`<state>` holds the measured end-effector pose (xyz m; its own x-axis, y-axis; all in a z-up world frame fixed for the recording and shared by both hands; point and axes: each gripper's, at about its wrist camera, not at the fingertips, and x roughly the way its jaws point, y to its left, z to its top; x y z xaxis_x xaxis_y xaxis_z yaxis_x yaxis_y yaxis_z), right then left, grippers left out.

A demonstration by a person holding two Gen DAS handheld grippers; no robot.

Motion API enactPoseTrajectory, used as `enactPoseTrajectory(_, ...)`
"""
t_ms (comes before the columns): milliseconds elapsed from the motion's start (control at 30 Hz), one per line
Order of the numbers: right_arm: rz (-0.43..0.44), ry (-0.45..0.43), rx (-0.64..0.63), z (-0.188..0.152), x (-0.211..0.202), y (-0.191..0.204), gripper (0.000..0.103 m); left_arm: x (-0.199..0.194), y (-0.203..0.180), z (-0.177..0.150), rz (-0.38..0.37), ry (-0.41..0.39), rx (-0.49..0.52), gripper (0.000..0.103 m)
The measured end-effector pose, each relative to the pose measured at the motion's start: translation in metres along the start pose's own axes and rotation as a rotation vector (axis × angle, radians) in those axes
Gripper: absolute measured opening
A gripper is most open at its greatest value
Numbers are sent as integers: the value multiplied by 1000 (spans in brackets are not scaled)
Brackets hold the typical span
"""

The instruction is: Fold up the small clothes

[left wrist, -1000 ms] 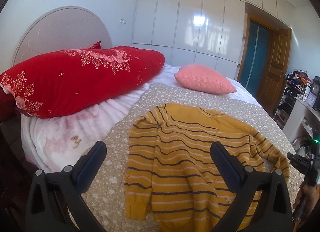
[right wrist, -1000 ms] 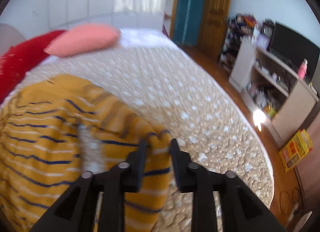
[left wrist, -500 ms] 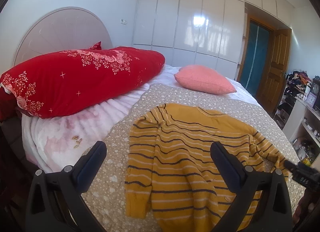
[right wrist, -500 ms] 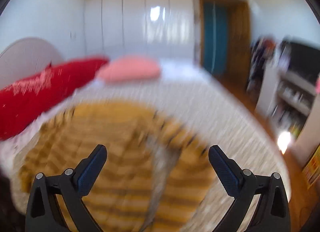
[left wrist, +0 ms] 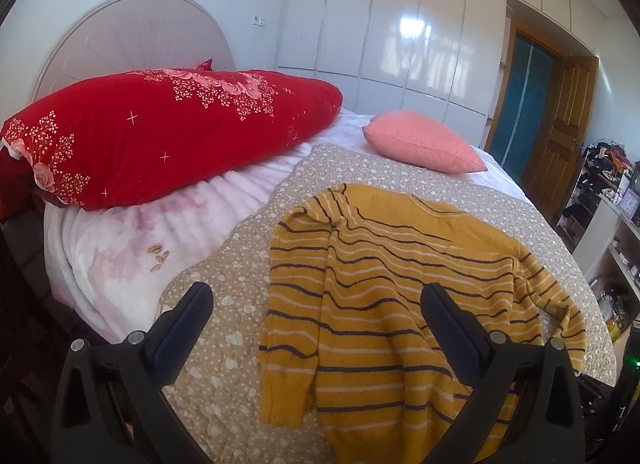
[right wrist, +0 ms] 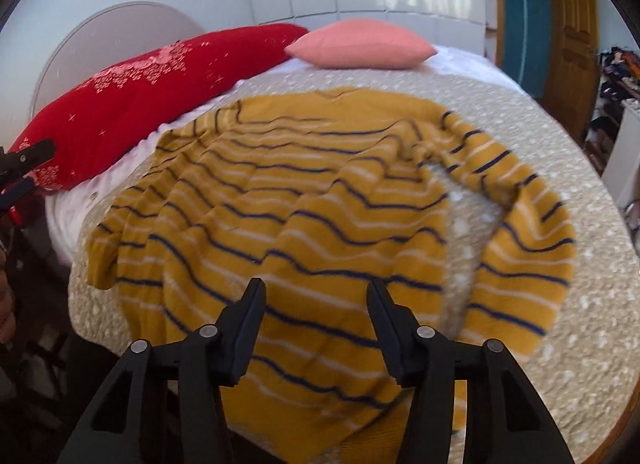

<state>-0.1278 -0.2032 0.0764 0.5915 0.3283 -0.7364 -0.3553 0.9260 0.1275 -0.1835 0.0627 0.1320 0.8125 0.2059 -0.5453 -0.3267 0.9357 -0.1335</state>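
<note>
I see the yellow striped sweater [left wrist: 400,288] spread flat on the bed's dotted beige quilt [left wrist: 236,300], near the edge closest to me. Its long axis runs from the hem at my side up to the neckline, which points toward the pink cushion [left wrist: 424,141] and the red floral pillow [left wrist: 160,135] at the headboard. One sleeve is folded in along the body on the left of my left view; the other sleeve bends out and back on the right, leaving a patch of quilt showing inside the loop.

My left gripper [left wrist: 316,304] hovers with its fingers spread wide over the quilt and the sweater's lower part, nothing between them gripped. My right gripper [right wrist: 316,300] hangs above the hem area, fingers part-way apart and closing, with only the cloth lying below them, not pinched.

The right view is smeared, so the stripes blur. The hem's near edge is cut off behind the gripper bodies in both views.
</note>
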Motion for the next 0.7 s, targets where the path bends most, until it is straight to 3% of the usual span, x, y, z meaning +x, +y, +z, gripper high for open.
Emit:
enactPoseTrajectory(233,79,26,-6,-5,12,16,52,5,-1,-4,-11,25,2,103)
enactPoseTrajectory(267,90,24,-16,-5,12,19,50,6,-2,-5,-13,28,1,103)
enactPoseTrajectory(333,121,21,-49,-4,13,28,36,7,-2,-6,-14,33,3,103)
enactPoseTrajectory(400,136,26,-76,-2,17,34,32,8,-3,-7,-15,39,6,103)
enactPoseTrajectory(700,92,81,-108,-1,56,36,26,15,-4,-12,-19,69,9,103)
